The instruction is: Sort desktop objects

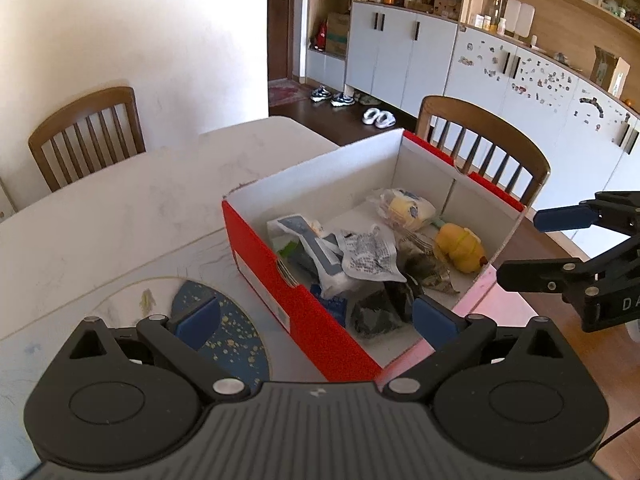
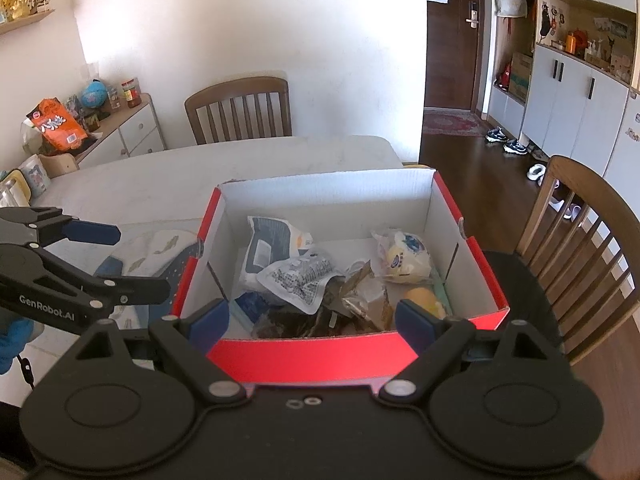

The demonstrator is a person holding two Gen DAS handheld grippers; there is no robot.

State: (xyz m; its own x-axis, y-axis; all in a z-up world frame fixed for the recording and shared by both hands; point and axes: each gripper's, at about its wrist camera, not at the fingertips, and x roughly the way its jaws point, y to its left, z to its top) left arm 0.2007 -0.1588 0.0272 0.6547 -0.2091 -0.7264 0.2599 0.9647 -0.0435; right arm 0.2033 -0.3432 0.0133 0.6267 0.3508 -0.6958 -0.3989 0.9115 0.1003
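A red cardboard box (image 1: 256, 240) with white inner walls (image 2: 304, 348) stands on the table and holds several items: a blue-and-white packet (image 1: 308, 240) (image 2: 268, 248), a printed white sachet (image 1: 368, 256) (image 2: 300, 280), a yellow-and-white wrapped bun (image 1: 404, 206) (image 2: 404, 260), a yellow plush toy (image 1: 460, 246) (image 2: 424, 298) and dark wrappers (image 1: 376, 314). My left gripper (image 1: 316, 318) hovers open over the box's near left corner, nothing between its fingers. My right gripper (image 2: 312, 322) hangs open above the box's near wall, also empty. Each gripper shows in the other's view, right gripper (image 1: 524, 248) and left gripper (image 2: 132, 260).
A dark blue speckled mat (image 1: 236, 340) (image 2: 180, 268) lies on the white table (image 1: 120, 220) left of the box. Wooden chairs (image 1: 86, 136) (image 2: 588, 248) stand at the far side and right. The table's right edge is close to the box. A blue-gloved hand (image 2: 12, 340) holds the left gripper.
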